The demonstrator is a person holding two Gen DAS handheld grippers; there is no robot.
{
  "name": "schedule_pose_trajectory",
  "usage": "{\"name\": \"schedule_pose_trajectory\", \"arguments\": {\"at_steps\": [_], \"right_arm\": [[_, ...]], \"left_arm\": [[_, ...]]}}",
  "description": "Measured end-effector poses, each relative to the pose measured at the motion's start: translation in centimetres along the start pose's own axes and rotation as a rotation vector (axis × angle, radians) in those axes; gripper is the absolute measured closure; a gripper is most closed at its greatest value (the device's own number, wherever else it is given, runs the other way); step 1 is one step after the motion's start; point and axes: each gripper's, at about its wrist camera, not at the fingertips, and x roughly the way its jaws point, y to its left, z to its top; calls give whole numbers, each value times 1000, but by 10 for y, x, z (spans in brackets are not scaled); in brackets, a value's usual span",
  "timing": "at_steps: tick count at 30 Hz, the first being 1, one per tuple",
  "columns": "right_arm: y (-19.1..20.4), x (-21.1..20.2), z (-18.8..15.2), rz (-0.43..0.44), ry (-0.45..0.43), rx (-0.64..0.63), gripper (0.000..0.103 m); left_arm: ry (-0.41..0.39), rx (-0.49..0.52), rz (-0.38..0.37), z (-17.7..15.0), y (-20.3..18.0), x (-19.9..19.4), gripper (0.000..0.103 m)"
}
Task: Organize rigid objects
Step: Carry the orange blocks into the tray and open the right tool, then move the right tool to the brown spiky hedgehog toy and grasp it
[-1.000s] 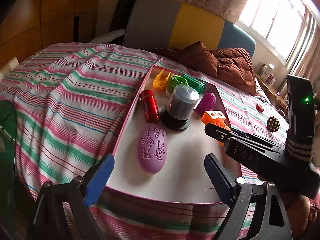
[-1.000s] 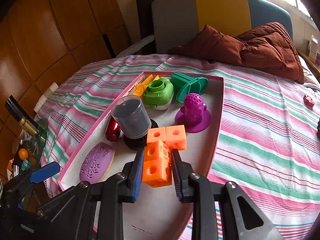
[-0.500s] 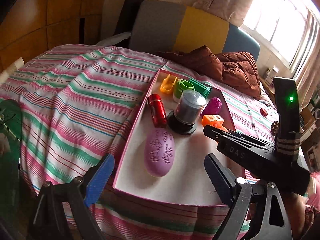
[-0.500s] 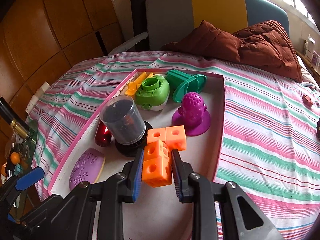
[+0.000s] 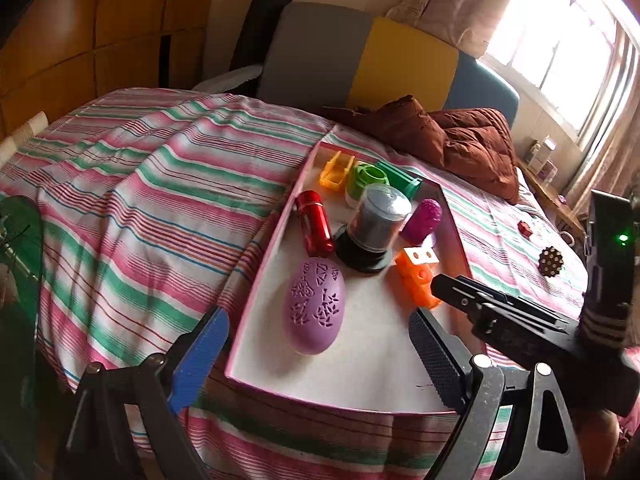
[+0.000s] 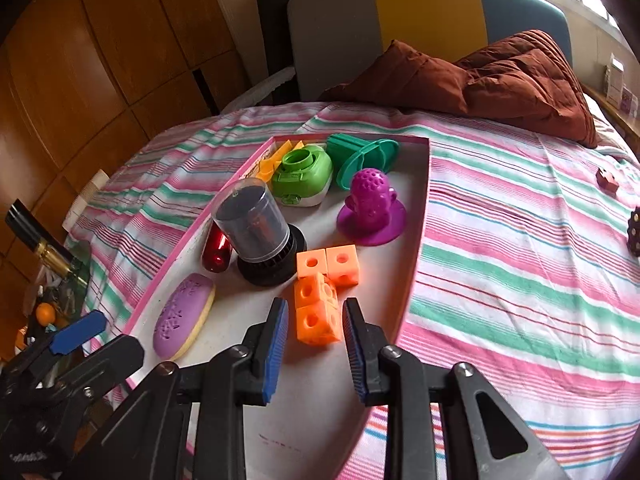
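Left wrist: right tool (image 5: 436, 286) hides orange blocks (image 5: 414, 276).

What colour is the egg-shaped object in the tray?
Purple egg-shaped object, with cut-out patterns; left wrist view shows it best.

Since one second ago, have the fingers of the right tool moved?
Yes. The right tool has opened: its fingers, earlier pressed on the orange cube piece, now stand apart from it; the piece rests in the tray.

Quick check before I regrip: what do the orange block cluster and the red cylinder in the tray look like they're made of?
Orange block cluster: looks like matte molded plastic, with uniform colour, crisp cube edges and round holes. Red cylinder: glossy, with bright streak highlights along its side; probably anodized metal, though shiny plastic can't be ruled out.
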Motion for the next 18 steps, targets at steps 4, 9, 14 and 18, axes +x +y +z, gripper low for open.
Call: {"name": "schedule_pose_trajectory", "arguments": {"at_steps": [4, 9, 14, 18], "right_arm": [[-9, -12, -1, -18, -22, 16, 75], [-28, -22, -4, -51, -28, 50, 75], [-57, -27, -8, -98, -19, 101, 75], [-89, -34, -14, -135, -20, 158, 75]], "left_arm": [[0, 23, -35, -1, -7, -1, 11], [-11, 47, -61, -3, -19, -4, 11], [-2, 60, -85, -4, -28, -5, 11], [2, 84, -97, -3, -40, -6, 11]]}}
